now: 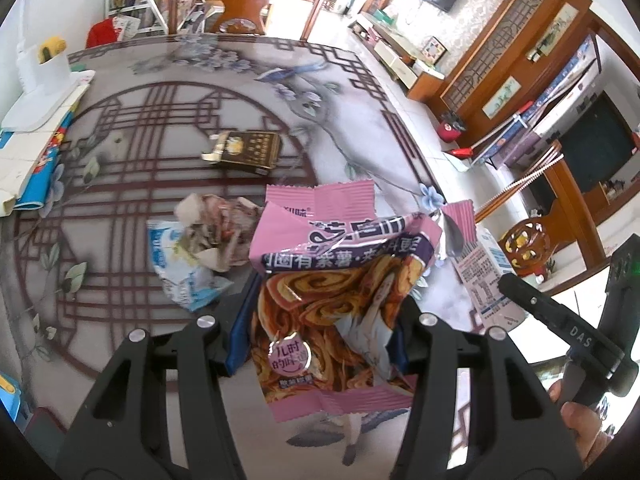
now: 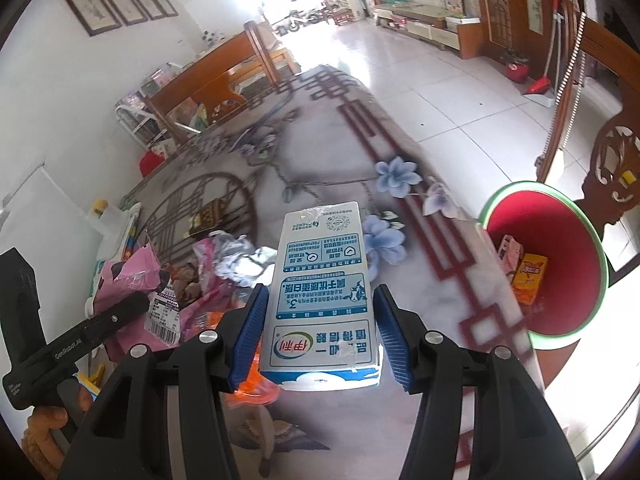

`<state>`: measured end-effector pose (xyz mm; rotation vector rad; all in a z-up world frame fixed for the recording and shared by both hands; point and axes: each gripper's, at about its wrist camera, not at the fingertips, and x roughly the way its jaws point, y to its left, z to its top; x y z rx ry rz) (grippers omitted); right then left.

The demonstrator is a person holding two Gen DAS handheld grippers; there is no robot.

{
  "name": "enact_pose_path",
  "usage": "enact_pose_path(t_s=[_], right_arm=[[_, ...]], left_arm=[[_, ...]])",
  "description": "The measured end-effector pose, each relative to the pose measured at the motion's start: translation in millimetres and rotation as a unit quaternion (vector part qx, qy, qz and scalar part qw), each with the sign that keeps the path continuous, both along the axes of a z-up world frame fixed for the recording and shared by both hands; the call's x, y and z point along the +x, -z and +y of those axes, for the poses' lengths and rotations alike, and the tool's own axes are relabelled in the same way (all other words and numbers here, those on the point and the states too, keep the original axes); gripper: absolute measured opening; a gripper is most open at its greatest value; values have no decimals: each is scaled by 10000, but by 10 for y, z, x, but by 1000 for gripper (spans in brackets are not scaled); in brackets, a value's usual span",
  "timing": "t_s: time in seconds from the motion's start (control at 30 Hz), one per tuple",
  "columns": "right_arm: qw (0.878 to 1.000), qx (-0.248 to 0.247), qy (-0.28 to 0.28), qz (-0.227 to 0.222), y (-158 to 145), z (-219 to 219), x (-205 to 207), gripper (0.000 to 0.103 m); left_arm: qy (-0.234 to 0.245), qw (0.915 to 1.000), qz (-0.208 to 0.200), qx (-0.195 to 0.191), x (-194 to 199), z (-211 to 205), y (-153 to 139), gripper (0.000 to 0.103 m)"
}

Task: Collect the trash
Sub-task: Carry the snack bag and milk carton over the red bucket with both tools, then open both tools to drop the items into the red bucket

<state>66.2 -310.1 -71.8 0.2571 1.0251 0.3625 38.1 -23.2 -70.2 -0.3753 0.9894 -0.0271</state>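
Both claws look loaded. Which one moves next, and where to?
Probably swing the right claw, shut on the milk carton, rightward over the red bin and let go: the bin sits just off the table edge. The left claw can wait with its snack wrapper.

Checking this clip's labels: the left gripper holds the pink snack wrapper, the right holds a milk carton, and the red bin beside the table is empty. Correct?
Not quite. The red bin is not empty: the right wrist view shows two small cartons inside. The left gripper does hold the pink snack wrapper, and the right gripper the milk carton.
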Motion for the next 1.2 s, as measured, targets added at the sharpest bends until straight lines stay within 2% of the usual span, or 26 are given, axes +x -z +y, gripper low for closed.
enact_pose_path(t_s=[0.77,1.2], right_arm=[[9966,9,795,200,139,-860,76,53],[9881,-17,1520,257,195,-1682,62,53]], left_arm=[[821,9965,109,-64,415,-780,47,51],[1627,9865,-23,-204,854,-1664,-4,51]])
